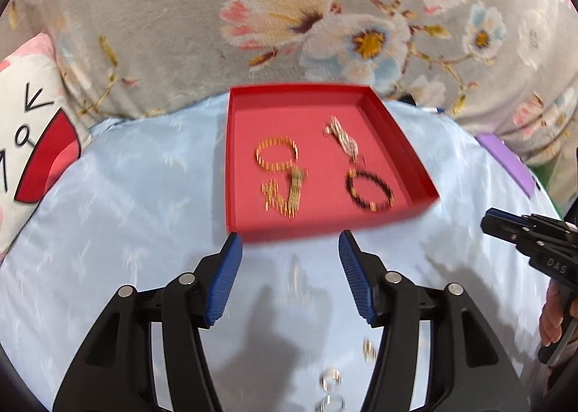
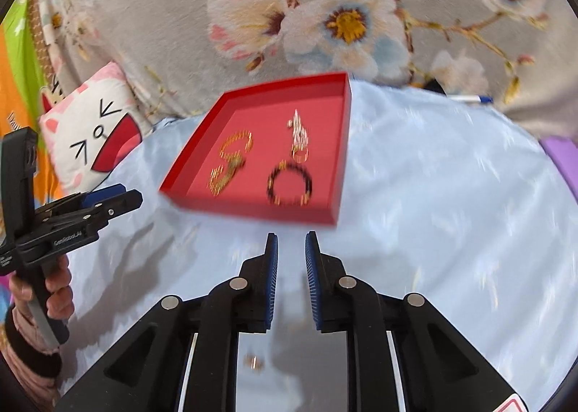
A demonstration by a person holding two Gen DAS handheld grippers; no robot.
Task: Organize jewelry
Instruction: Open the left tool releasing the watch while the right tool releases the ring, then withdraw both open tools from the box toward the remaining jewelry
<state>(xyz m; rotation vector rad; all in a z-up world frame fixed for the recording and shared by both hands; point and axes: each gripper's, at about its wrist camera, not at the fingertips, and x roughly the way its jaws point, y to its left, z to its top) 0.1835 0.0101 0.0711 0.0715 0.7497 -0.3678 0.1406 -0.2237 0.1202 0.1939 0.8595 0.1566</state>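
- The left gripper [image 1: 289, 242] fills the bottom of the left wrist view with its blue pads wide apart and nothing between them; the tips sit just short of the near edge of the red tray [image 1: 397, 130].
- The right gripper [image 2: 290, 242] stands at bottom centre of the right wrist view, its pads parted by a narrow gap and holding nothing.
- In the right wrist view the left gripper also shows at the left edge, gripped by the person's left hand [image 2: 57, 289].
- The red tray lies on a pale blue cloth [image 1: 126, 231] in the middle of both views, a shallow open box.
- Inside it, in the left wrist view: a gold bracelet [image 1: 276, 154] at upper left, a gold chain [image 1: 285, 195] heaped just below it, a silvery chain [image 1: 341, 137] at upper right, and a black beaded bracelet [image 1: 370, 191] at lower right. All are motion-blurred.
- On the cloth near the bottom of the left wrist view lie small rings [image 1: 330, 377], blurred, between the gripper's arms.
- A cat-face cushion [image 1: 25, 130] sits at the left edge, and a grey floral blanket [image 1: 180, 14] covers the upper part of the frame.
- A purple object [image 1: 505, 159] lies at the right edge of the cloth.
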